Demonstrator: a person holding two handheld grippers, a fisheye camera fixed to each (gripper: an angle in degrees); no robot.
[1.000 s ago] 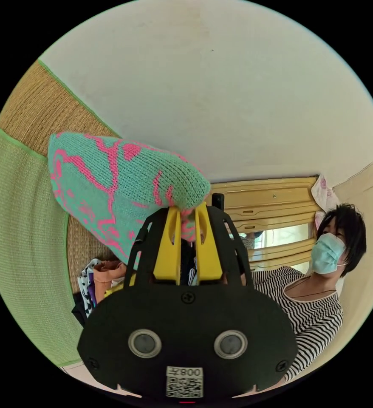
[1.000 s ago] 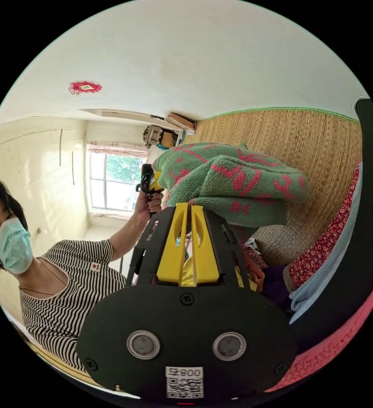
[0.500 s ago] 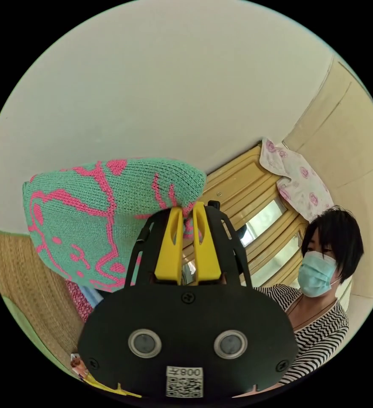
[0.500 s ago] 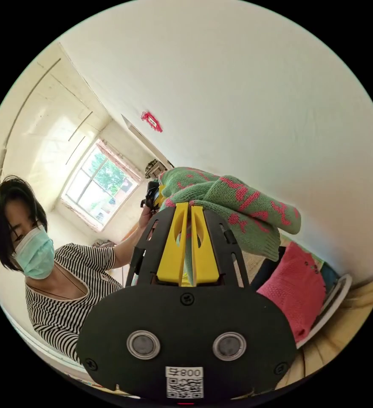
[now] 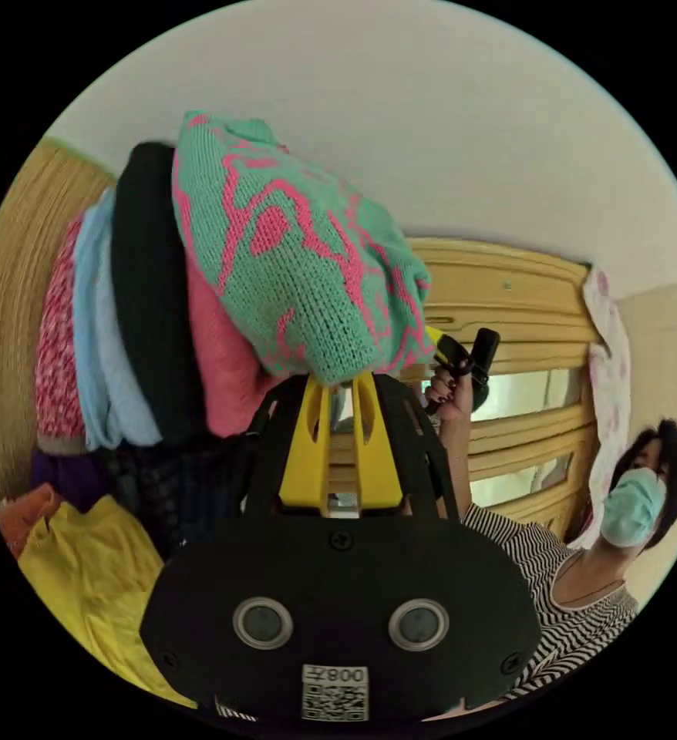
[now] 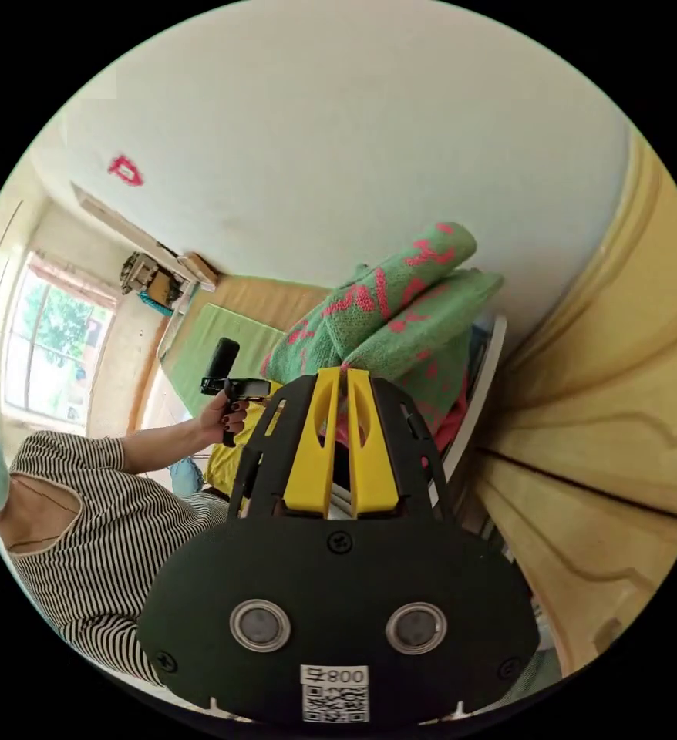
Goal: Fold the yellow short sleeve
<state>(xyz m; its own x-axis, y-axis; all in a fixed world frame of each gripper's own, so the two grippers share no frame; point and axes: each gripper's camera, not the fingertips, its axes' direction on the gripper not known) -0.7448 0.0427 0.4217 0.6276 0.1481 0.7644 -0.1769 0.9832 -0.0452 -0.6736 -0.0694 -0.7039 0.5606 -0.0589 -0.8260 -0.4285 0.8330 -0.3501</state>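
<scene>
The yellow short sleeve (image 5: 92,570) is not in hand. It lies crumpled just beside the stack of folded clothes (image 5: 122,308), off the end of the stack where some dark mesh fabric and a purple piece are bunched. It is so rumpled that I cannot make out its long axis or where its sleeves are. Both tools are busy at the top layer of that stack, a green and pink knit (image 5: 292,254). The left tool (image 5: 342,385) has its jaws set narrowly apart, with the knit's hem draped over the tips. Whether the hem is pinched between them I cannot tell. The right tool (image 6: 338,378) has its jaws almost closed, and the knit sits right at their tips. Whether they catch any of it I cannot tell either. From the stack, the yellow shirt lies on the same side as the left tool. In the right gripper view the hand (image 6: 227,416) carrying the left tool hovers close to a yellow patch. So the left side looks the nearer one to reach the shirt, once the knit is settled on the stack.
</scene>
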